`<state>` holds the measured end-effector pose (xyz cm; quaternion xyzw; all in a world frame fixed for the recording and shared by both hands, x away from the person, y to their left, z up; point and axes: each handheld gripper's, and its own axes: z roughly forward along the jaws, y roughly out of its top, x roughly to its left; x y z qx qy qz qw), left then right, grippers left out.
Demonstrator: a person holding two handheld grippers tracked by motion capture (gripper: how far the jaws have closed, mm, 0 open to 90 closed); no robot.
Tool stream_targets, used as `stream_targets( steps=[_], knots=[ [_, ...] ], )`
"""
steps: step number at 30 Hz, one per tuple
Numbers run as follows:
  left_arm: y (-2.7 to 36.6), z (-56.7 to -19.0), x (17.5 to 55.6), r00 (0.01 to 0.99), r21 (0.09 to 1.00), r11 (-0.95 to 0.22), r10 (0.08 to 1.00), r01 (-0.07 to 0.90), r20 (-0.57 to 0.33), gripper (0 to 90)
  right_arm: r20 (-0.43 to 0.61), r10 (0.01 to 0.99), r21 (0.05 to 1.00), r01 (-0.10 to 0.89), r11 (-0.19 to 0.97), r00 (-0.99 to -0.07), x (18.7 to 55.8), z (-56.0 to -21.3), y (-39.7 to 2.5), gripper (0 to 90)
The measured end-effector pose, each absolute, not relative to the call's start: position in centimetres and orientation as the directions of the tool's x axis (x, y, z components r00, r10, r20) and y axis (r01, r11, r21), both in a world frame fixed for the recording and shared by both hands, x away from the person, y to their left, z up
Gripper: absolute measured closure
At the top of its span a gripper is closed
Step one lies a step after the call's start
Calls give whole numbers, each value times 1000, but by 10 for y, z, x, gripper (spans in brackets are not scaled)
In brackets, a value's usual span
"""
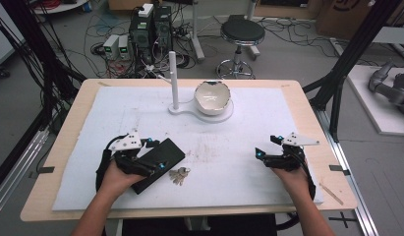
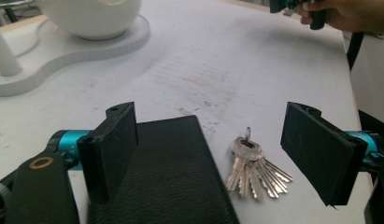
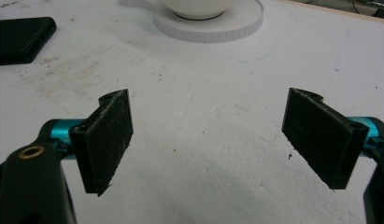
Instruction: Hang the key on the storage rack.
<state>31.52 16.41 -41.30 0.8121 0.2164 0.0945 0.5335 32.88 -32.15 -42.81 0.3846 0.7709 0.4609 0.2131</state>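
Observation:
A black leather wallet (image 1: 168,149) lies on the white mat (image 1: 239,123) at the front left, with a bunch of silver keys (image 1: 180,174) just to its right. My left gripper (image 1: 158,153) hovers over the wallet's near half, open. In the left gripper view the wallet (image 2: 175,172) runs under the left jaw and the keys (image 2: 252,165) lie between the two jaws, touching neither; the left gripper (image 2: 210,121) holds nothing. My right gripper (image 1: 265,145) rests at the front right, open and empty, with bare mat between its jaws (image 3: 208,102).
A white stand (image 1: 182,109) with an upright post (image 1: 173,78) carries a white bowl (image 1: 213,97) at the back centre of the mat. The wooden table edge (image 1: 57,147) frames the mat. Beyond it stand a stool (image 1: 241,32) and computer boxes (image 1: 151,27).

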Motion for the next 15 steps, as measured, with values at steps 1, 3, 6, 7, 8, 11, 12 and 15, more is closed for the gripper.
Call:
stream_targets(
  steps=[1, 3, 6, 7, 8, 11, 12, 15],
  knots=[
    [160, -413, 315, 890, 903, -348, 449, 253, -77, 190, 25, 790, 875, 395, 279, -613, 329, -428, -321, 167],
    [152, -414, 314, 899, 897, -366, 432, 250, -74, 192, 24, 785, 873, 395, 285, -619, 329, -428, -321, 167],
    [141, -416, 313, 910, 885, -397, 410, 242, -65, 247, 21, 782, 874, 391, 289, -623, 328, -428, -320, 167],
    [141, -416, 313, 910, 885, -397, 410, 242, -65, 262, 21, 782, 874, 391, 289, -623, 328, -428, -320, 167],
    [137, -417, 314, 910, 881, -405, 408, 244, -65, 262, 21, 781, 873, 393, 290, -624, 328, -428, -319, 167],
    [124, -419, 316, 916, 870, -423, 396, 252, -73, 314, 19, 780, 870, 394, 295, -626, 329, -429, -318, 167],
    [118, -421, 317, 920, 859, -445, 387, 251, -69, 325, 16, 779, 869, 394, 298, -626, 329, -429, -318, 167],
    [110, -422, 319, 923, 847, -465, 379, 260, -75, 354, 16, 777, 871, 391, 298, -629, 329, -429, -319, 167]
  ],
)
